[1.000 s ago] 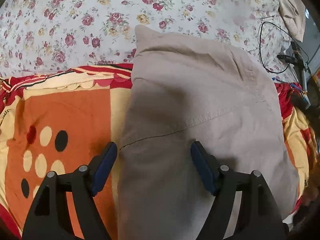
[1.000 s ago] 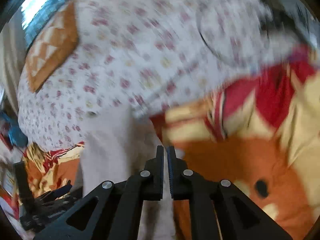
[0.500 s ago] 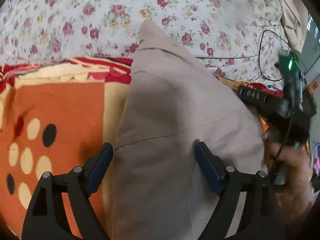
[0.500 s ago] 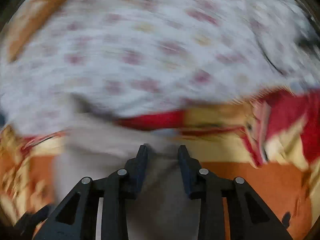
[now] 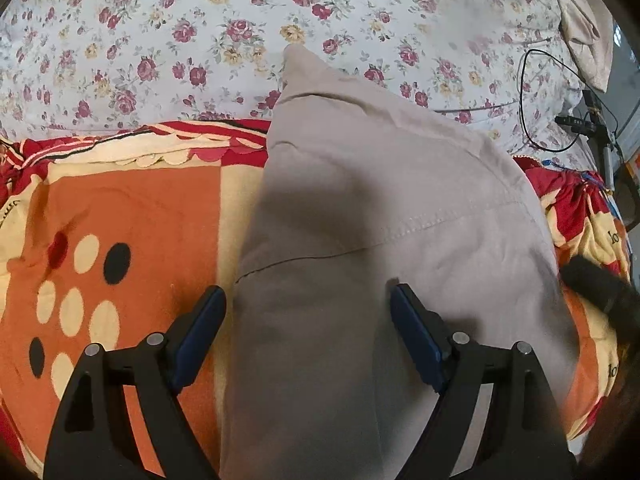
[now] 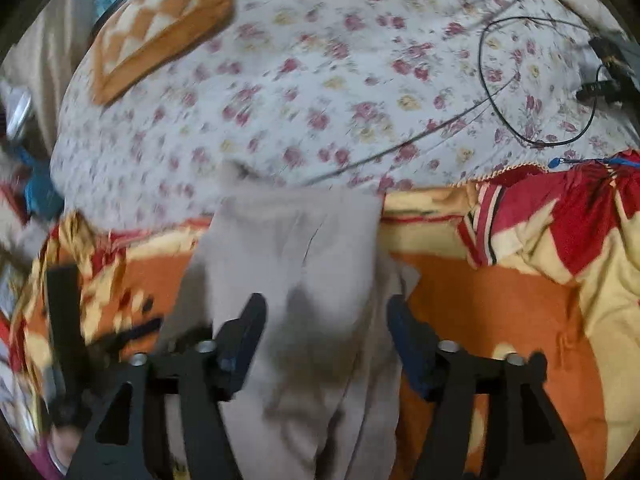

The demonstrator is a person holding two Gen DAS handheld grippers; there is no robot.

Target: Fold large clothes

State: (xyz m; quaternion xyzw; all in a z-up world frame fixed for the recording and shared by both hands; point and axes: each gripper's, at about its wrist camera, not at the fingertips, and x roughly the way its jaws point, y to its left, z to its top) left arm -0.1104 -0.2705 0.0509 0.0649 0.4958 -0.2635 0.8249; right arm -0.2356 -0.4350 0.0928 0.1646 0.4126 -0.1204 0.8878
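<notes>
A large beige garment (image 5: 372, 216) lies folded flat on the bed, its far corner reaching onto the floral sheet. It also shows in the right wrist view (image 6: 304, 264), blurred. My left gripper (image 5: 308, 316) is open and empty, its jaws straddling the garment's near left part just above it. My right gripper (image 6: 324, 328) is open and empty over the garment's near end. A dark part of the right gripper (image 5: 600, 288) shows at the garment's right edge in the left wrist view.
An orange, red and cream blanket (image 5: 132, 216) covers the near bed. A white floral sheet (image 5: 200, 32) lies beyond it. A black cable loop (image 5: 548, 100) and a small device (image 6: 608, 68) sit at the far right. An orange checked cushion (image 6: 160, 28) lies far left.
My right gripper went from shut to open and swung over the garment's near end. The garment's right side has come down flat. My left gripper stayed open in place.
</notes>
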